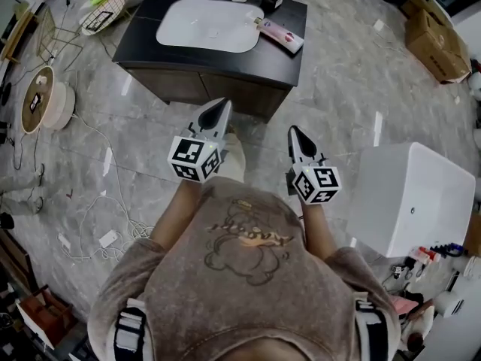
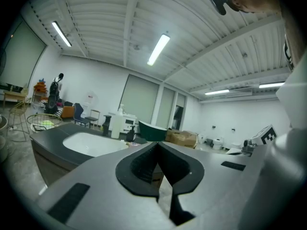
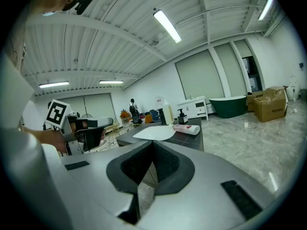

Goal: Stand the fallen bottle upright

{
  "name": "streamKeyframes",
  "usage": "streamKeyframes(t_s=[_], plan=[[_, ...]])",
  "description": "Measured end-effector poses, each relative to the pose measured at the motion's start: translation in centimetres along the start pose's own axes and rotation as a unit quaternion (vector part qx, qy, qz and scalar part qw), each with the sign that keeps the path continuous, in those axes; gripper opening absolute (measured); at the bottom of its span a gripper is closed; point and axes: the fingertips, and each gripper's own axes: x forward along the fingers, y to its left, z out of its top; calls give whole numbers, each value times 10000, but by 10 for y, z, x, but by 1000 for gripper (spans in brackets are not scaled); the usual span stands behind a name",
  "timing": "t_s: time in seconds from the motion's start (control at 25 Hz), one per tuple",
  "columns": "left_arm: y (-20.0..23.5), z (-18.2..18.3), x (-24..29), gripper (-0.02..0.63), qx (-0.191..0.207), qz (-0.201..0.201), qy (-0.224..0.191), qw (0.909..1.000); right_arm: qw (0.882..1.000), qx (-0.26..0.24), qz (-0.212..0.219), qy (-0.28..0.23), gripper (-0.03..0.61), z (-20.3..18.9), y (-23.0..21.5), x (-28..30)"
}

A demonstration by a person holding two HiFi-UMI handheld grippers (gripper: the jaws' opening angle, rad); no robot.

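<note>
Left gripper (image 1: 220, 105) and right gripper (image 1: 294, 131) hang clenched and empty, short of the worktop (image 1: 282, 65), so the right 1 should probably open before nearing the fallen bottle (image 1: 282, 34), which lies along the right edge beside the basin (image 1: 207, 25).

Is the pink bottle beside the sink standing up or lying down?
Lying down: the pink bottle rests lengthwise on its side on the dark counter, beside the white sink.

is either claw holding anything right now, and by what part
Nothing is held. The left claw and right claw are both shut and empty; the bottle lies on the counter, untouched.
</note>
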Motion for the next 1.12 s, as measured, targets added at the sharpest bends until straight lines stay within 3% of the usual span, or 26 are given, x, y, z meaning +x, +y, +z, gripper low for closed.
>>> streamKeyframes(t_s=[0.6,1.12], plan=[[106,49,137,18,-254,-168,97,9995,9999,4,88,101,0,68,-44,152],[185,89,233,18,-192,-513,235,9982,9997,-33,-188,134,0,123,-74,264]])
